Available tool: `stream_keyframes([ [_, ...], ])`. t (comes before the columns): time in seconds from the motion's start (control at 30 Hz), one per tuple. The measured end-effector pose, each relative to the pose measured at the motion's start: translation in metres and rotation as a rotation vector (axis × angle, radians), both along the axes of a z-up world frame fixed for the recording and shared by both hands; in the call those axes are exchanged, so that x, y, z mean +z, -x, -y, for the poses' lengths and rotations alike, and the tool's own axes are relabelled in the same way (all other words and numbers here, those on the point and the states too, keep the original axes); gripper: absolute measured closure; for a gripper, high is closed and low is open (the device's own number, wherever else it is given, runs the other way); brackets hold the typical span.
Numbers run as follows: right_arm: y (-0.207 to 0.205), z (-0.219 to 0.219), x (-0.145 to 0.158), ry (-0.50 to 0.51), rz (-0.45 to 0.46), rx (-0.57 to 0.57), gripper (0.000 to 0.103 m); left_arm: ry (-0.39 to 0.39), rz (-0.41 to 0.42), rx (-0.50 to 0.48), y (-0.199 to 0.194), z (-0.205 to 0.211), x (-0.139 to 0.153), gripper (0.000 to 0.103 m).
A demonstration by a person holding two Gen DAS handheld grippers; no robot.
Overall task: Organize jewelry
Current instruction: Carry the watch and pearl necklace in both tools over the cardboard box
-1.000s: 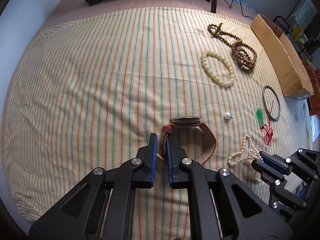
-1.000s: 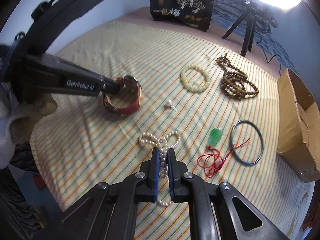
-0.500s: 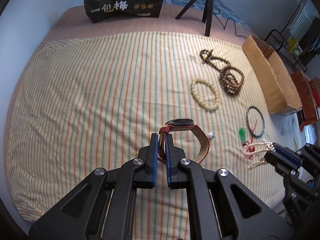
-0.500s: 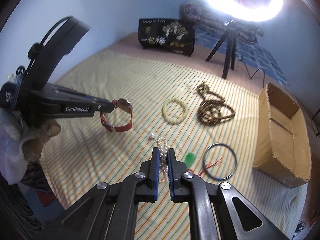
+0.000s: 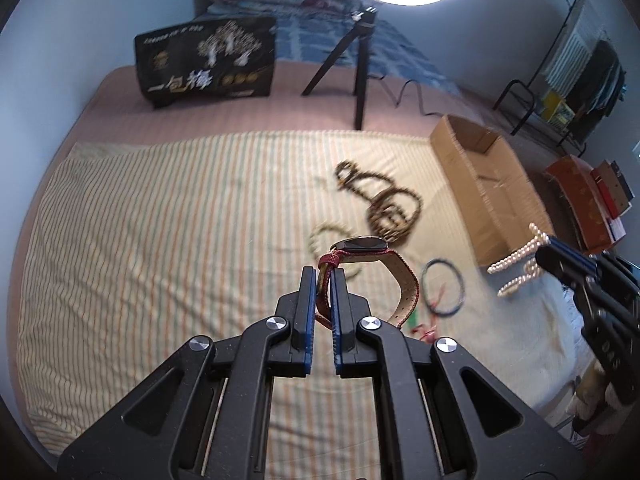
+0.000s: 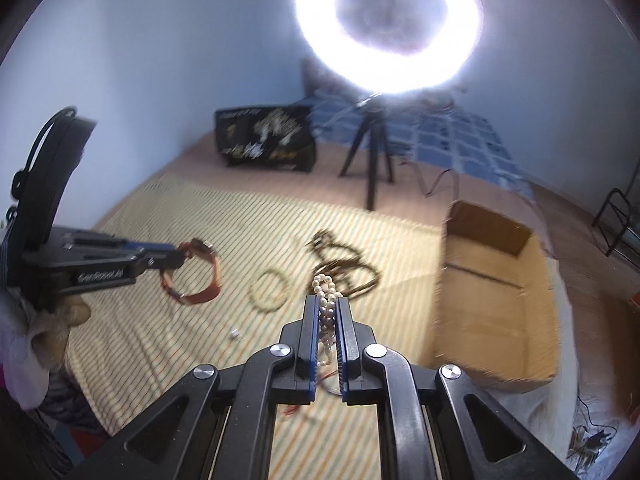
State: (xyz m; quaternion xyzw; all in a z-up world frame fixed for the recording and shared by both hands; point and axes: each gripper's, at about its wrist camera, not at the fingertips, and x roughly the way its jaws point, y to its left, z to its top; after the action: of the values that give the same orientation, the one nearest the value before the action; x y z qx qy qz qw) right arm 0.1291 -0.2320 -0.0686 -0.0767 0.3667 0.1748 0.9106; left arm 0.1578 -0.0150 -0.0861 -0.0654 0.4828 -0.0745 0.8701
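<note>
Watch (image 5: 366, 258): your left gripper (image 5: 324, 276) pinches its red strap and holds it up in the air over the striped cloth (image 5: 160, 240).
Pearls (image 6: 326, 300): your right gripper (image 6: 329, 312) is squeezed tight on them, up off the cloth.
Box (image 6: 496, 292): it sits open at the cloth's right edge.
Beads (image 5: 384, 204): brown, lying on the cloth near the box.
Ring (image 5: 444, 292): dark, flat on the cloth.

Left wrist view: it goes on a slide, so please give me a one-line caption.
Left gripper lifts a red-strapped watch while the right gripper carries a pearl strand.
</note>
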Motion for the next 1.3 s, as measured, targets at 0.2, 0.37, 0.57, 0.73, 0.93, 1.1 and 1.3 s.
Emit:
stream_keyframes([
  [0.2,-0.013,0.04,0.016,-0.018,0.037,-0.087,0.098,0.045,0.025,-0.032,-0.011,0.025,0.017,0.098],
  [0.37,-0.022,0.071,0.021,-0.013,0.049,-0.144,0.098,0.056,0.043,-0.069,-0.024,0.051,0.024,0.098],
  [0.57,-0.037,0.107,0.013,-0.015,0.037,-0.203,0.098,0.068,0.057,-0.095,-0.044,0.081,0.027,0.098],
  [0.73,-0.047,0.131,0.007,-0.005,0.028,-0.234,0.098,0.079,0.055,-0.117,-0.069,0.108,0.023,0.098],
  [0.93,-0.06,0.154,-0.007,0.001,0.009,-0.256,0.098,0.113,0.044,-0.154,-0.101,0.144,0.017,0.098],
  [1.1,-0.068,0.162,-0.018,0.006,-0.007,-0.256,0.098,0.113,0.036,-0.185,-0.122,0.175,0.008,0.098],
  [1.3,-0.077,0.173,-0.03,0.0,-0.026,-0.258,0.098,0.094,0.018,-0.211,-0.144,0.21,-0.009,0.098],
])
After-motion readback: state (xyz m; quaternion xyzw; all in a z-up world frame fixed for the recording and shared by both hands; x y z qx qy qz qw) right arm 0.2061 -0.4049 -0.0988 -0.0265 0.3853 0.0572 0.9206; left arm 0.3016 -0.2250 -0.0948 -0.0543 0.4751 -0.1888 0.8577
